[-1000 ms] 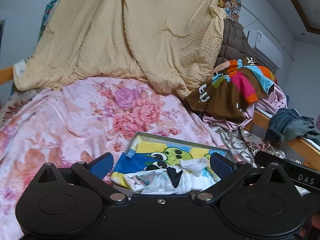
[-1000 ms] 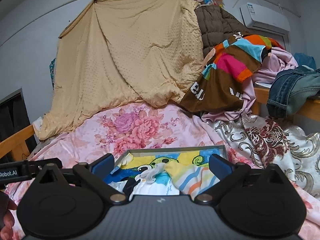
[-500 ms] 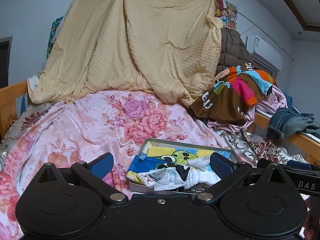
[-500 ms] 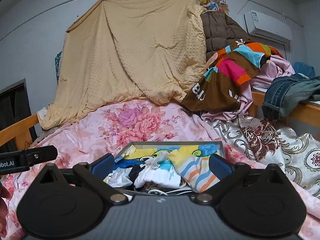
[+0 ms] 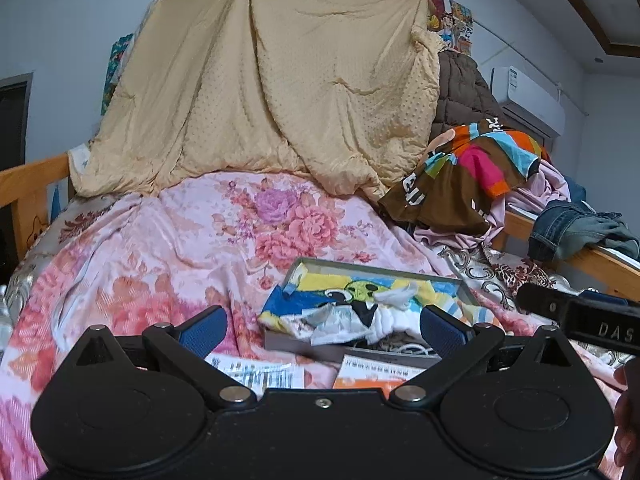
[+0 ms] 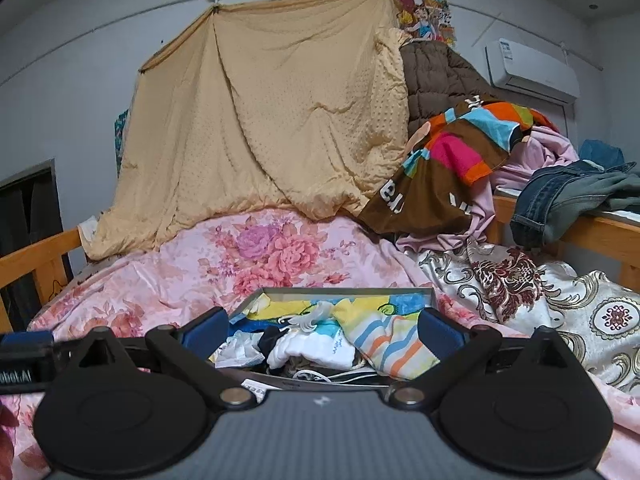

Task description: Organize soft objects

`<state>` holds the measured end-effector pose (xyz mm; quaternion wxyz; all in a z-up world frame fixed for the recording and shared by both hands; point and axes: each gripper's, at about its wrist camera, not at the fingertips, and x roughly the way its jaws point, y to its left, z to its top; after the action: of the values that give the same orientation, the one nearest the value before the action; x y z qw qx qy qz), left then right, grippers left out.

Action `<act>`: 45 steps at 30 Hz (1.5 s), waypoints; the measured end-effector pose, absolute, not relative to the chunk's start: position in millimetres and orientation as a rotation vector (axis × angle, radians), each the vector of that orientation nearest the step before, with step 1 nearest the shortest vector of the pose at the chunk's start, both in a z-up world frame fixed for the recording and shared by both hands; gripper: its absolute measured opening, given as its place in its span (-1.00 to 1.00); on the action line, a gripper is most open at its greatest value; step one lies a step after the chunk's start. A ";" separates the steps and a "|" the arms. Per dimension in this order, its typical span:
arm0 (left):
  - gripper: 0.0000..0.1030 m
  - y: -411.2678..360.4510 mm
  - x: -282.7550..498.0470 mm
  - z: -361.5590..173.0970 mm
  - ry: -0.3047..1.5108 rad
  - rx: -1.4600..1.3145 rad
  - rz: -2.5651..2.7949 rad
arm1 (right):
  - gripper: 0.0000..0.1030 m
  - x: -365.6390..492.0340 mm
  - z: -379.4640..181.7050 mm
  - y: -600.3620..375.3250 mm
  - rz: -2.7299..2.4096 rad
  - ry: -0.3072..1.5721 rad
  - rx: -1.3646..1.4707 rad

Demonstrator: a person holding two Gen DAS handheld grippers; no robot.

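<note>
Both hand-held grippers hang low over the bed with fingers spread wide and nothing between them: the left hand-held gripper and the right hand-held gripper, side by side, the right one's body showing at the left one's right edge. Far ahead of them a big tan blanket hangs from the wall like a tent. Below it the pink floral bedspread runs all the way to the fingers. Ahead and to the right a brown multicoloured garment sits on a heap of pinkish cloth, and jeans drape over the wooden bed rail further right.

Just ahead of both pairs of fingers lies the shallow grey tray, heaped with soft things: a yellow-and-blue cartoon cloth, a striped sock and white socks. Nothing stands between fingers and tray. Printed paper slips lie on the bedspread between the left hand-held gripper and the tray's near wall.

Compared with a second ago, both hand-held grippers have drawn back: the tray looks farther off, and the slips have come into sight.
</note>
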<state>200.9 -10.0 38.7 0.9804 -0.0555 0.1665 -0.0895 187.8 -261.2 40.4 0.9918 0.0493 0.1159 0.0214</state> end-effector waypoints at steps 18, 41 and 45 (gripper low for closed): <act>0.98 1.3 155.5 18.2 0.346 -0.111 -0.157 | 0.99 128.5 8.8 -255.0 0.046 0.274 0.086; 0.98 1.1 116.7 22.9 0.345 -0.127 -0.207 | 0.99 70.0 7.4 -264.1 0.038 0.272 0.143; 0.98 -0.3 109.5 24.9 0.348 -0.137 -0.209 | 0.99 62.5 7.3 -262.6 0.063 0.287 0.159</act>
<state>109.5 -0.3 24.9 0.9771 -0.0682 0.1729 -0.1035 62.5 -262.6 7.3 0.9861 0.0794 0.1427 0.0315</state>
